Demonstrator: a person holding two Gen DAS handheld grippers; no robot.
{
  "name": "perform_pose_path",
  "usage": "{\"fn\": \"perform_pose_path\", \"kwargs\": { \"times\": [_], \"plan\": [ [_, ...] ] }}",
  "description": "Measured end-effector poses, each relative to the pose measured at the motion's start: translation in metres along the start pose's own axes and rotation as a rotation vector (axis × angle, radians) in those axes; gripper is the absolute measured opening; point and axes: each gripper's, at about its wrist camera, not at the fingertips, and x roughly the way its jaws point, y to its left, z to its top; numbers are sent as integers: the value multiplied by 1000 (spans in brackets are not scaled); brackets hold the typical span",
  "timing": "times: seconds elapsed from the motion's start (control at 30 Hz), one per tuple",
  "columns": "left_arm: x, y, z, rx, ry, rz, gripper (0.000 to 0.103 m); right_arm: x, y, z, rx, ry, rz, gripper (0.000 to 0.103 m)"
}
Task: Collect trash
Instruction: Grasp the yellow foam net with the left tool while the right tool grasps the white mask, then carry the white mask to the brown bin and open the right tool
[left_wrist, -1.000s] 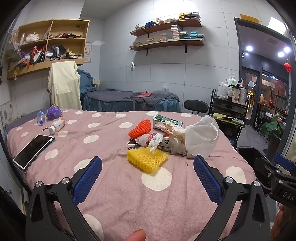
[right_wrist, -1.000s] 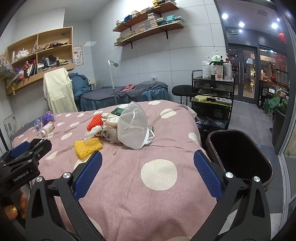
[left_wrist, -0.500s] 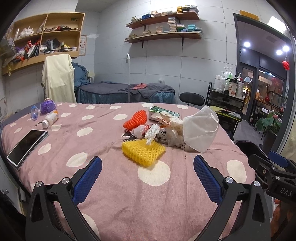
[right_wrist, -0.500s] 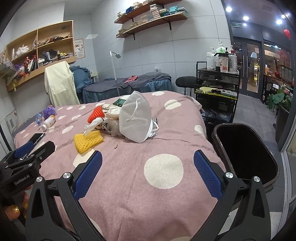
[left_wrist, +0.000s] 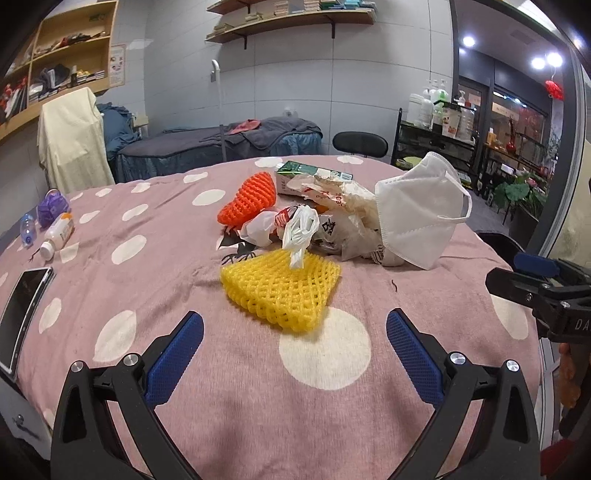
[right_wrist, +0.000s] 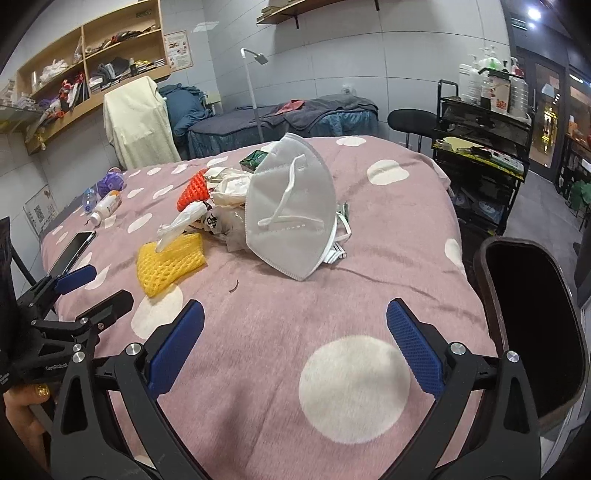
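Clearly my left gripper (left_wrist: 294, 345), jaws spread wide and empty, sat nearest the yellow foam fruit net (left_wrist: 282, 289) lying straight ahead on the polka-dot cloth (left_wrist: 221, 387), while my right gripper (right_wrist: 294, 345), equally open and empty, faced the white face mask (right_wrist: 291, 210) beside the black bin (right_wrist: 532, 332).

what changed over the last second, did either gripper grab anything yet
No grab yet. Both grippers moved forward over the table toward the trash pile: the left gripper now frames the yellow foam net, and the right gripper has closed in on the white face mask. Both are open and empty. The trash, phone and bin stayed put.
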Motion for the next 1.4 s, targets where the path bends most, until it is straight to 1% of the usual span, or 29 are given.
{"fn": "perform_pose_path", "kwargs": {
  "times": [0.17, 0.27, 0.33, 0.4, 0.43, 0.47, 0.5, 0.53, 0.57, 0.6, 0.63, 0.7, 0.73, 0.8, 0.9, 0.97, 1.17, 1.3, 1.4],
  "plan": [
    [28, 7, 19, 28, 38, -42, 97, 20, -1, 33, -45, -20, -18, 98],
    [48, 7, 25, 61, 100, -57, 96, 36, -6, 53, -44, -16, 6, 98],
    [59, 4, 25, 84, 137, -66, 92, 48, -8, 64, -37, 1, 27, 98],
    [66, 2, 25, 99, 162, -64, 85, 58, -9, 70, -37, 13, 51, 97],
    [68, 3, 24, 101, 170, -60, 83, 62, -9, 71, -35, 24, 63, 88],
    [69, 3, 23, 99, 174, -54, 78, 66, -9, 72, -32, 34, 78, 79],
    [69, 4, 21, 92, 177, -50, 74, 70, -10, 72, -25, 52, 104, 61],
    [69, 6, 20, 79, 176, -53, 72, 73, -11, 71, -16, 67, 122, 49],
    [67, 8, 18, 62, 171, -55, 68, 75, -10, 69, -10, 73, 139, 43],
    [65, 11, 17, 42, 167, -56, 63, 76, -9, 67, -7, 79, 153, 33],
    [64, 14, 17, 26, 166, -56, 60, 76, -7, 65, -11, 83, 160, 22],
    [59, 19, 16, -14, 156, -62, 47, 73, -1, 60, -31, 76, 161, 14],
    [57, 21, 17, -33, 150, -69, 44, 70, 3, 59, -46, 67, 157, 11],
    [52, 25, 17, -77, 136, -86, 32, 64, 7, 56, -58, 48, 161, 6],
    [46, 28, 15, -129, 125, -109, 23, 53, 7, 53, -43, 25, 178, 5],
    [41, 26, 13, -143, 115, -124, 21, 45, 8, 52, -30, 9, 188, 5],
    [20, 13, 12, -164, 73, -173, 20, 17, 9, 47, -38, -43, 164, 4],
    [8, -2, 16, -155, 48, -217, 20, -1, 0, 44, -2, -73, 157, 4],
    [2, -17, 19, -133, 30, -252, 20, -18, -9, 42, 7, -109, 119, 4]
  ]
}}
